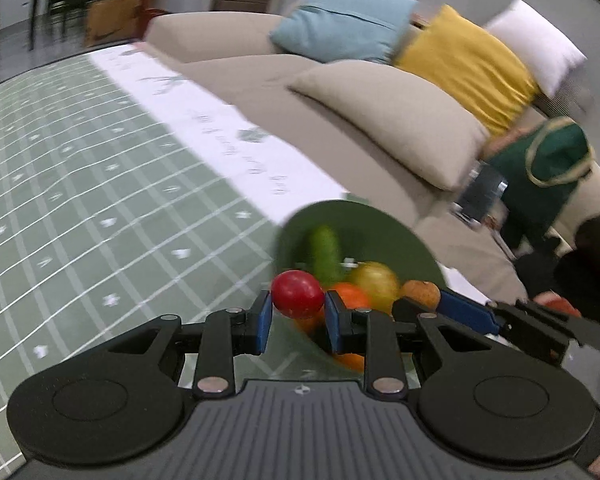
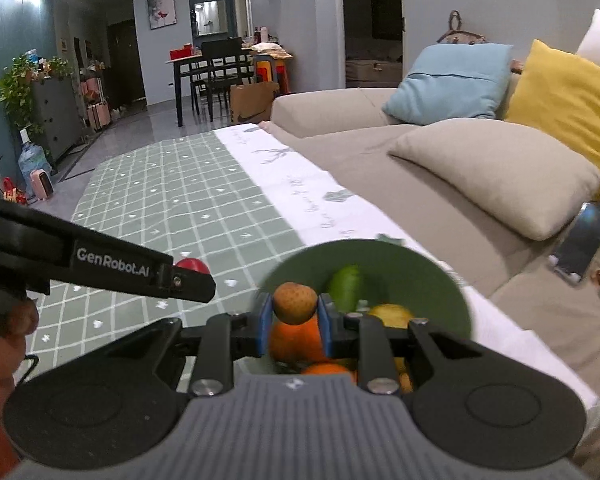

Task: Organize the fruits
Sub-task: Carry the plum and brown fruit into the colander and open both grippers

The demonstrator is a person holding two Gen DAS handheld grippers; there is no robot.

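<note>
My left gripper [image 1: 297,312] is shut on a small red fruit [image 1: 297,293], held above the near rim of a green bowl [image 1: 364,220]. The bowl holds a green fruit [image 1: 326,254], a yellow fruit [image 1: 376,282] and oranges [image 1: 350,296]. My right gripper [image 2: 294,320] is shut on a small brown speckled fruit [image 2: 295,303], just over the same green bowl [image 2: 400,260], above an orange [image 2: 296,342], a green fruit [image 2: 346,286] and a yellow fruit [image 2: 392,314]. In the right wrist view the left gripper [image 2: 188,280] reaches in from the left with the red fruit [image 2: 192,266] behind its tip.
The bowl stands on a green checked tablecloth [image 2: 172,208] with a white border [image 2: 312,196], next to a beige sofa [image 2: 440,200] with blue [image 2: 452,84], yellow [image 2: 568,100] and beige cushions. A phone [image 2: 582,244] lies on the sofa. A dining table and chairs [image 2: 216,68] stand further back.
</note>
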